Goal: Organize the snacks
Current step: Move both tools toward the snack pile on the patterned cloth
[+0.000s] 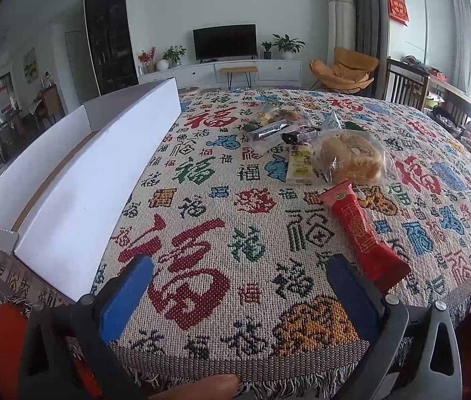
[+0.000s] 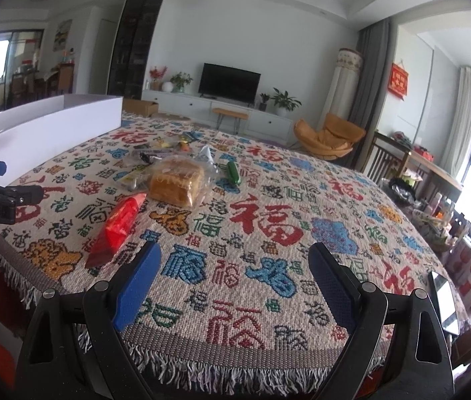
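Judged the red snack pack [image 1: 365, 230] light, crinkly and slippery, best pinched across its middle; left gripper [image 1: 238, 291] and right gripper [image 2: 235, 281] fingers gaped empty above the table [image 2: 268, 220].

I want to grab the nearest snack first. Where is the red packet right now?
The red packet lies on the tablecloth just ahead and right of the left tongs, in front of the bagged bread.
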A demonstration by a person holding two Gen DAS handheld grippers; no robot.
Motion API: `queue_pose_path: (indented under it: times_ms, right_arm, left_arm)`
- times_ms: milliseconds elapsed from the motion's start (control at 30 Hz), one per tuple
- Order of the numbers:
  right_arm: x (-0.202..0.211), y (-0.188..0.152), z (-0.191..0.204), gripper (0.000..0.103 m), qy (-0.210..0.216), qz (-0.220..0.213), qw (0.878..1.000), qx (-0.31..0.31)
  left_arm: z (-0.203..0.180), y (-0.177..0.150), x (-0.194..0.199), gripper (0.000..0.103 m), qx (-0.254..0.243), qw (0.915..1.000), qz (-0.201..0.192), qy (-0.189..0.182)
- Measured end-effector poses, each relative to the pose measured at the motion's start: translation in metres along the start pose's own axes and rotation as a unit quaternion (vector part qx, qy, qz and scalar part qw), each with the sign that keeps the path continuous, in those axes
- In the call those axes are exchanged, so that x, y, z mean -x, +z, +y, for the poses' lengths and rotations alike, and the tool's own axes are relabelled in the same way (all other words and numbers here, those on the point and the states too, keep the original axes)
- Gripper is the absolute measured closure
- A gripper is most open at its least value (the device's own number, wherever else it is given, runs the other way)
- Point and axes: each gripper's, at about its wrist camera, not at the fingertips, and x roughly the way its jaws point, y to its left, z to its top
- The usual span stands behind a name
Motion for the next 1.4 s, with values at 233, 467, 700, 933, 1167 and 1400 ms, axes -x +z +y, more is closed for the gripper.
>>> queue_pose_path:
  times_ms: [233, 467, 700, 933, 1167, 1400]
  right_arm:
    - [-0.003, 0.001, -0.004, 0.011, -0.003, 0.012, 1.000, -0.017]
    - [-0.006, 0.000, -0.005, 0.011, -0.004, 0.022, 0.999, -0.023]
    - [-0.008, -0.001, 0.001, 0.011, 0.003, 0.027, 0.999, -0.017]
    - [-0.009, -0.002, 0.000, 0.011, 0.004, 0.028, 0.999, -0.019]
    - [-0.012, -0.003, -0.001, 0.011, 0.005, 0.034, 0.999, -0.023]
    - [-0.014, -0.004, 0.000, 0.011, 0.008, 0.042, 0.999, -0.023]
  left_arm:
    - [0.002, -0.003, -0.003, 0.000, 0.000, 1.0000, 0.009, 0.003]
    - [0.006, -0.005, -0.007, 0.000, 0.002, 0.9998, 0.015, 0.009]
    - [0.007, -0.007, -0.009, 0.000, 0.001, 0.9997, 0.022, 0.014]
    - [0.006, -0.008, -0.012, 0.000, -0.001, 0.9995, 0.028, 0.015]
    - [0.006, -0.009, -0.013, 0.000, -0.002, 0.9994, 0.032, 0.014]
    - [0.006, -0.009, -0.015, 0.000, -0.002, 0.9993, 0.035, 0.012]
